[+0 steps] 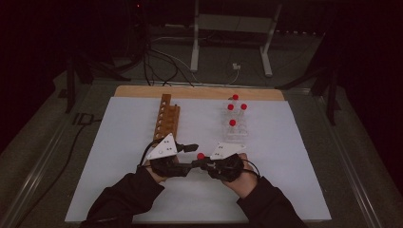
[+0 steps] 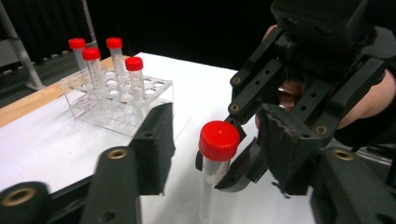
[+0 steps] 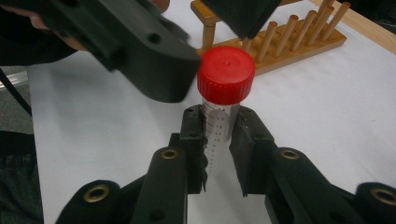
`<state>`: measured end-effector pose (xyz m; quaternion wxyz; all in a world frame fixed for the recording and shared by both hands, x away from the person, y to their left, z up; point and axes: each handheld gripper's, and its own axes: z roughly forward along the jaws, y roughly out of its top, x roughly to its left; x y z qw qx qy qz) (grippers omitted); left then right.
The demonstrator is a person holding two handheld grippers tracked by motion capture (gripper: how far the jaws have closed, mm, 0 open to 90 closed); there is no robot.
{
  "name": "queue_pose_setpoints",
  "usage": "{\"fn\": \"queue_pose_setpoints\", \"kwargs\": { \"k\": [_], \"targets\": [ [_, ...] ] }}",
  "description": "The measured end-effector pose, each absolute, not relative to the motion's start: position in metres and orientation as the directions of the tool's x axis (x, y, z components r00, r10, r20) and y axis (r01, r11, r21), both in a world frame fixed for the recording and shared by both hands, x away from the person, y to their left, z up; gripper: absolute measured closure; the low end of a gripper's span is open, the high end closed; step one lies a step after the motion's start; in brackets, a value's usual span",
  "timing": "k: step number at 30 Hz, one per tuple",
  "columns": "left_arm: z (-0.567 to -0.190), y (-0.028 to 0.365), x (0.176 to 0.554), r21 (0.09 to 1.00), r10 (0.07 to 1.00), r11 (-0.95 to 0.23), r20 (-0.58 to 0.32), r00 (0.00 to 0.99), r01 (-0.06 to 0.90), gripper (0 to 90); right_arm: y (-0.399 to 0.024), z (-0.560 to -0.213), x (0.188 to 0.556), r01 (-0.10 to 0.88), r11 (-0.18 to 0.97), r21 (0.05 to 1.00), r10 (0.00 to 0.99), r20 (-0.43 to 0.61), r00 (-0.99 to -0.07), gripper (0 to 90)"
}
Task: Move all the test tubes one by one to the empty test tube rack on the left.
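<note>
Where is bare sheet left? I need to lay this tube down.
Free: the white sheet left of the wooden rack, the strip between that and the clear rack, and the right side. Crowded: front centre, where both grippers meet at the tube.

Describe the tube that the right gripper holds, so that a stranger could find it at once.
On the white mat, look at the near edge, where the two hands meet. There the right gripper clamps an upright clear tube with a red cap. Unlike the four red-capped tubes in the clear rack, it stands outside any rack.
</note>
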<state>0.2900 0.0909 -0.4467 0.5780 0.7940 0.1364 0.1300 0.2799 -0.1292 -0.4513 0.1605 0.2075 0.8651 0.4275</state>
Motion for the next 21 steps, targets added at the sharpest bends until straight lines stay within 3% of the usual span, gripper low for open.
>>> {"fn": "queue_pose_setpoints", "kwargs": {
  "k": [5, 21],
  "targets": [
    [-0.4483, 0.0884, 0.2907, 0.949, 0.371, -0.310, 0.061, 0.927, 0.061, 58.6, -0.1290, -0.4510, 0.2794, 0.223, 0.547, 0.807, 0.495, -0.097, -0.864, 74.9],
    [-0.4510, 0.0829, 0.2915, 0.937, 0.365, -0.345, 0.075, 0.928, 0.060, 71.1, -0.1296, -0.4520, 0.2808, 0.234, 0.547, 0.804, 0.502, -0.091, -0.860, 74.9]
  ]
}}
